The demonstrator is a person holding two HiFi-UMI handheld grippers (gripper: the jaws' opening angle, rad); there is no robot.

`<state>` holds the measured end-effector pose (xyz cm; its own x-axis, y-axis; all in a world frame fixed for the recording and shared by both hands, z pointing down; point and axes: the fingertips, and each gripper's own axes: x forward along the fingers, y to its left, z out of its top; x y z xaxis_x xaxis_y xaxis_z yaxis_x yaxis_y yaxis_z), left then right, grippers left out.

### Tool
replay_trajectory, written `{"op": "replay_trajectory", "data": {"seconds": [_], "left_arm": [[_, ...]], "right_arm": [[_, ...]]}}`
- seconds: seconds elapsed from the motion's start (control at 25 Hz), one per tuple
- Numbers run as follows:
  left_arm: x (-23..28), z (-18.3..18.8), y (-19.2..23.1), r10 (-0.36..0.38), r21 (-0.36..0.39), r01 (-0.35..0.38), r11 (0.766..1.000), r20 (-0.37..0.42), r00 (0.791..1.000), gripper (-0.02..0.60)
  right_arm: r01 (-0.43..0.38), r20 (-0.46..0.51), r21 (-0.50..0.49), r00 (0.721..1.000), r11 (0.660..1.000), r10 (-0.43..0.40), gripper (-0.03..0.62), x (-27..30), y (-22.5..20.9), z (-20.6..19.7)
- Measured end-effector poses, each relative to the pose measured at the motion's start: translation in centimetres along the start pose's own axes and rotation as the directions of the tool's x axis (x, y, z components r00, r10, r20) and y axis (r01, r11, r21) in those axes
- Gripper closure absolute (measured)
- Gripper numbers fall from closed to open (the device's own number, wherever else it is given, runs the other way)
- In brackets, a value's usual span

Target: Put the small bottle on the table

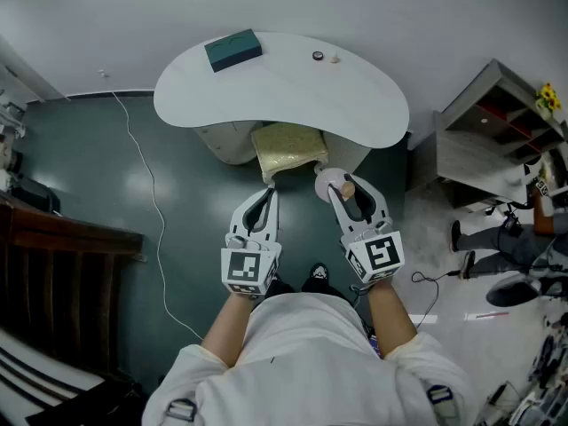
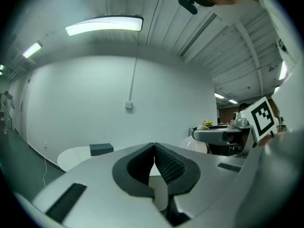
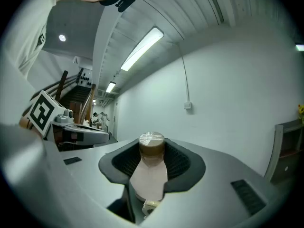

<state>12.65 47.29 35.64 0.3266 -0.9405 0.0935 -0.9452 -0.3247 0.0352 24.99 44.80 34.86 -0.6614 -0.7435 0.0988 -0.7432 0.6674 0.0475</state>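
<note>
A small pale pink bottle with a brown cap sits between the black pads of my right gripper, which is shut on it. In the head view the same bottle pokes out of the right gripper, held in the air in front of the white kidney-shaped table. Beside it my left gripper is shut with nothing in it; the left gripper view shows its black pads pressed together. Both grippers hang short of the table's near edge.
On the table lie a dark teal box at the back left and two small items near the back. A yellowish cushioned seat stands under the table's near edge. A cable runs over the floor at left; shelves stand at right.
</note>
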Motion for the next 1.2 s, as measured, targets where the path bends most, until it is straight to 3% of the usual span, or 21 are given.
{"op": "replay_trajectory", "data": {"seconds": [0.68,1.0,1.2], "left_arm": [[0.1,-1.2,-0.7,-0.033,-0.017,0.032,0.999,-0.025,0.999,0.561],[-1.5,-3.1,2.7,-0.062,-0.036,0.060,0.998,-0.058,0.996,0.561],[-1.9,-3.7,4.5,-0.116,-0.018,0.115,0.993,-0.072,0.991,0.561]], "right_arm": [[0.014,-0.018,0.003,1.000,1.000,-0.014,0.454,-0.8,0.0,-0.6],[0.066,-0.044,0.015,0.997,0.998,-0.065,0.454,0.5,2.2,-1.6],[0.096,-0.039,0.048,0.995,0.994,-0.094,0.454,1.7,4.2,-1.7]]}}
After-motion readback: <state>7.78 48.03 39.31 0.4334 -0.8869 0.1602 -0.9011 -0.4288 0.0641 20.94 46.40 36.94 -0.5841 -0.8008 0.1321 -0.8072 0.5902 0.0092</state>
